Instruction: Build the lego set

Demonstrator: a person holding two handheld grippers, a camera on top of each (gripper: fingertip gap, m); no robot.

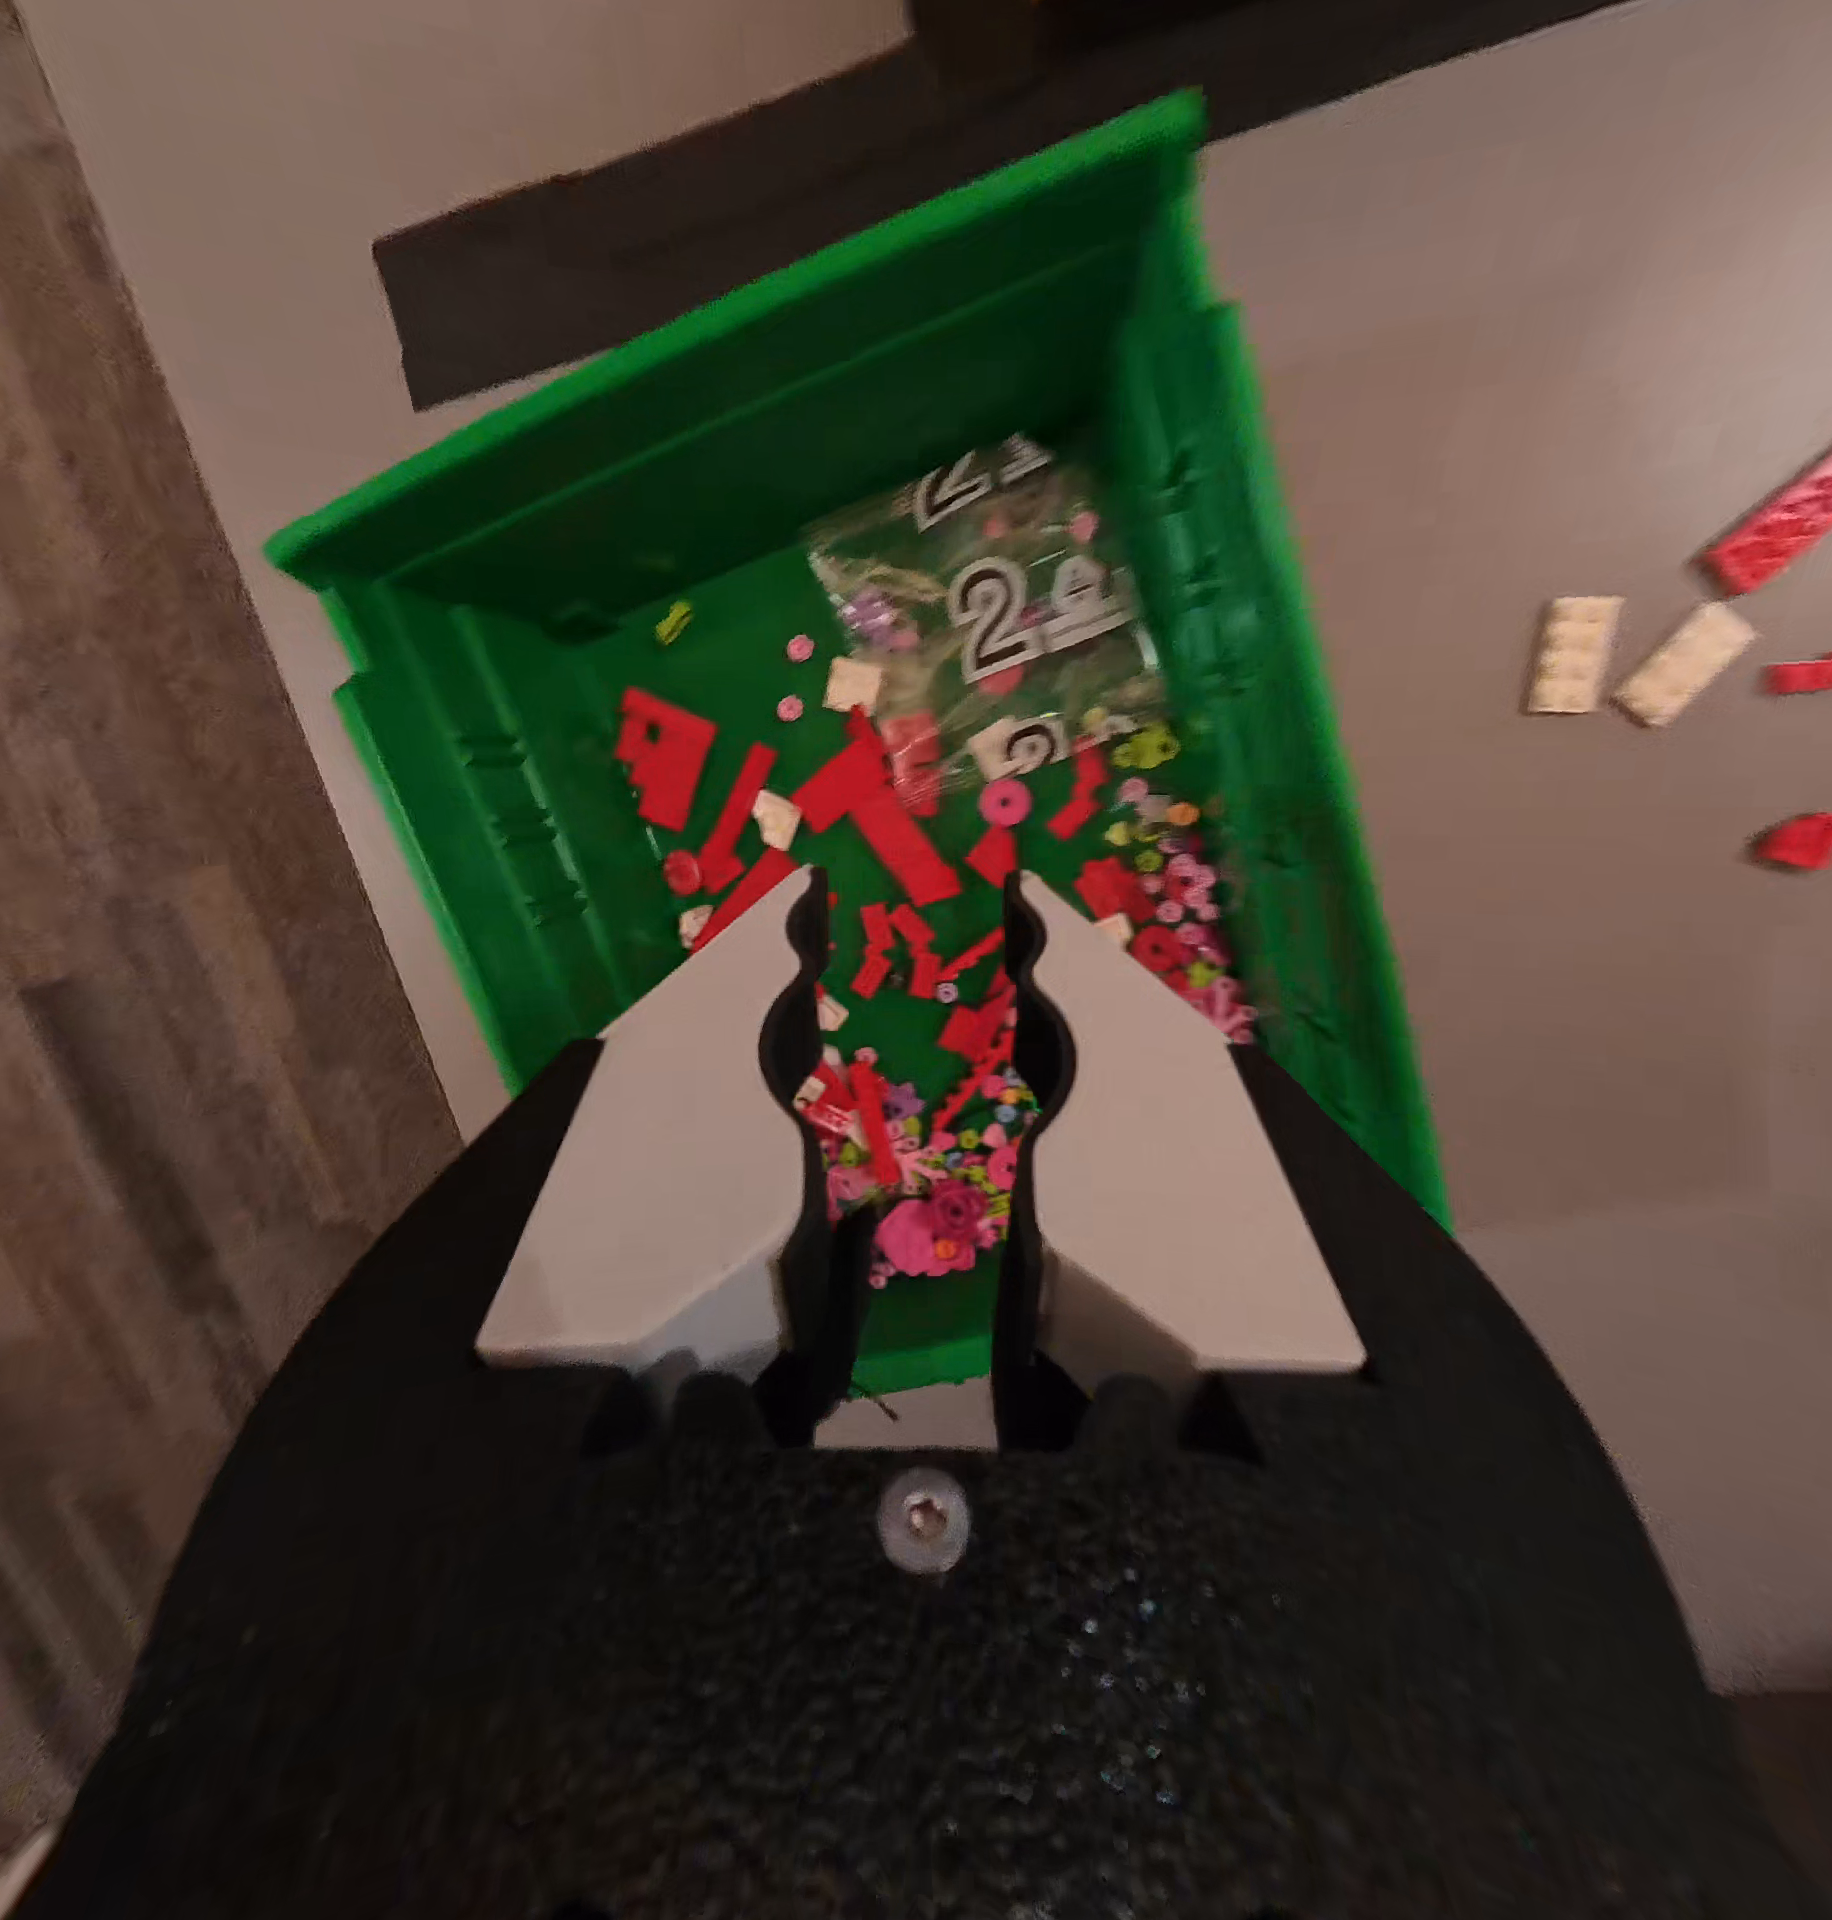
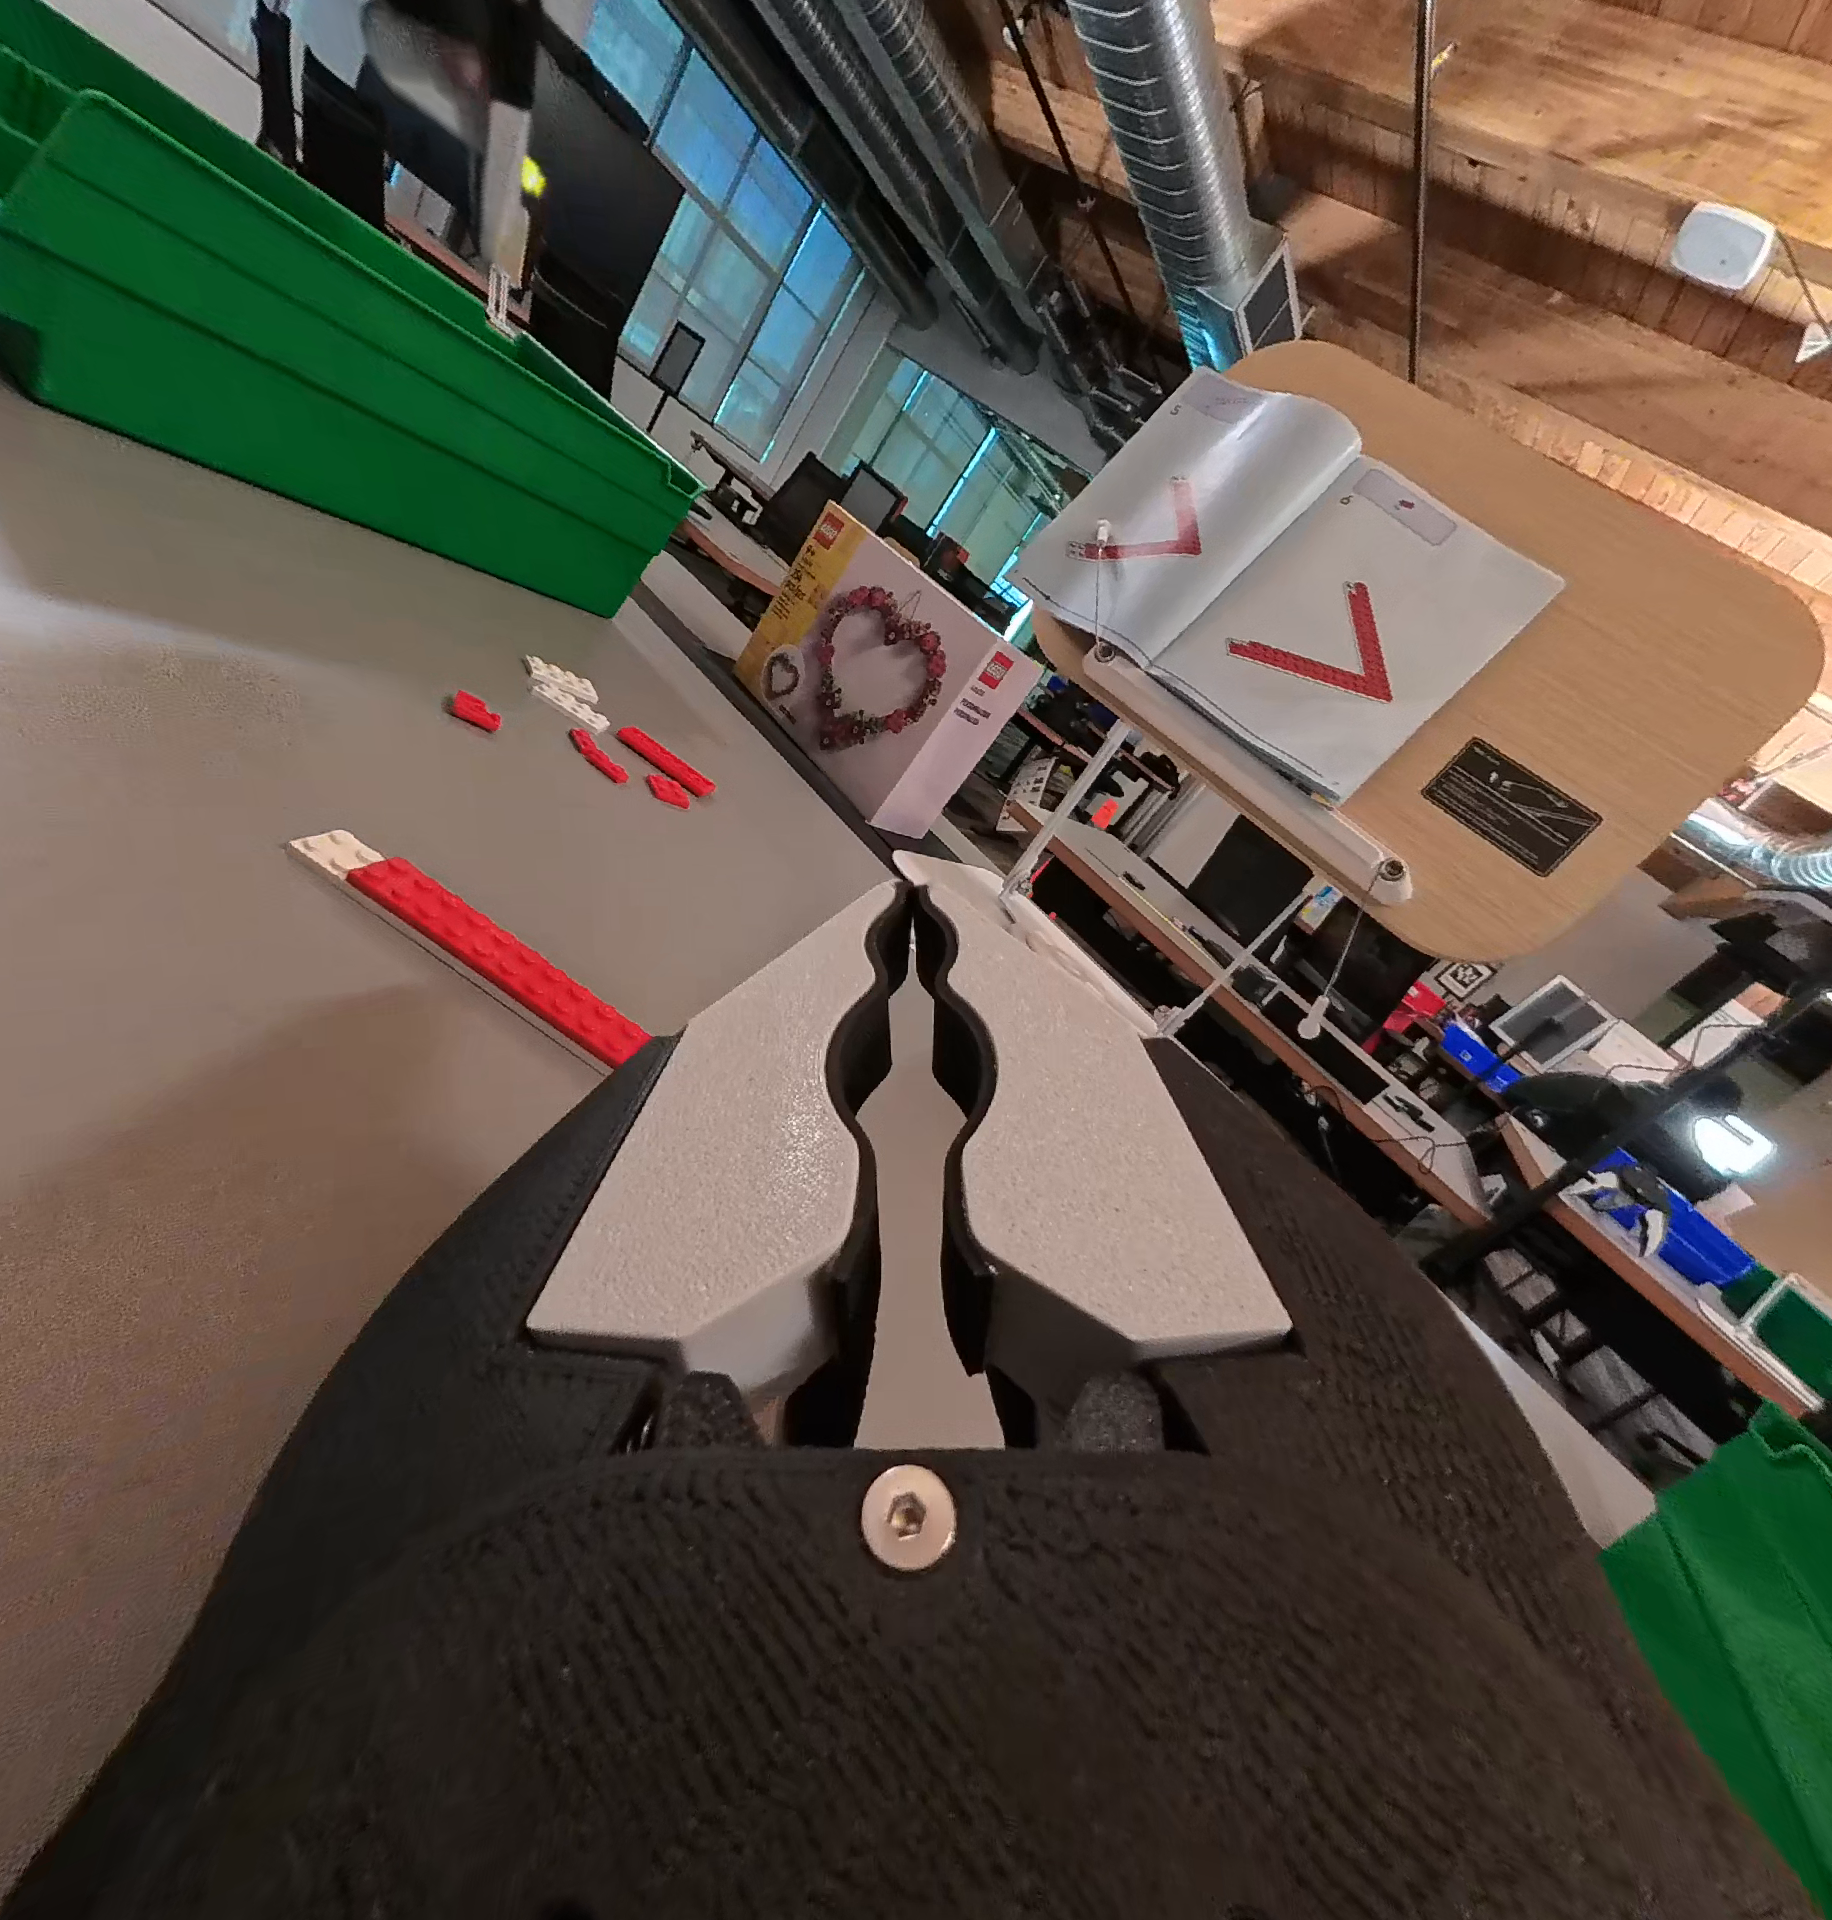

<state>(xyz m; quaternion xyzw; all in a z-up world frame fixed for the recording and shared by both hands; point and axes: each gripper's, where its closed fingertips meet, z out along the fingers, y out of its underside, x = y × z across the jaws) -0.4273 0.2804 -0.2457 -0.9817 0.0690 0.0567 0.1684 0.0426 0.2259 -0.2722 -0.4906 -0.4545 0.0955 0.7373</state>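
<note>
Hovering spread over the green bin (image 1: 756, 436), left gripper (image 1: 914, 883) holds nothing; right gripper (image 2: 910, 896) is pressed together, empty, near the red plate (image 2: 496, 951).

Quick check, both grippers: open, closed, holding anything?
Left gripper: open, empty, over the green bin.
Right gripper: closed, holding nothing visible.

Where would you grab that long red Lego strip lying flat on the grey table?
Probably across its narrow width, near the middle of the long red strip, coming straight down from above. It lies flat on the table, so only its two long side edges offer grip. The right gripper, now shut, would need to open first.
</note>
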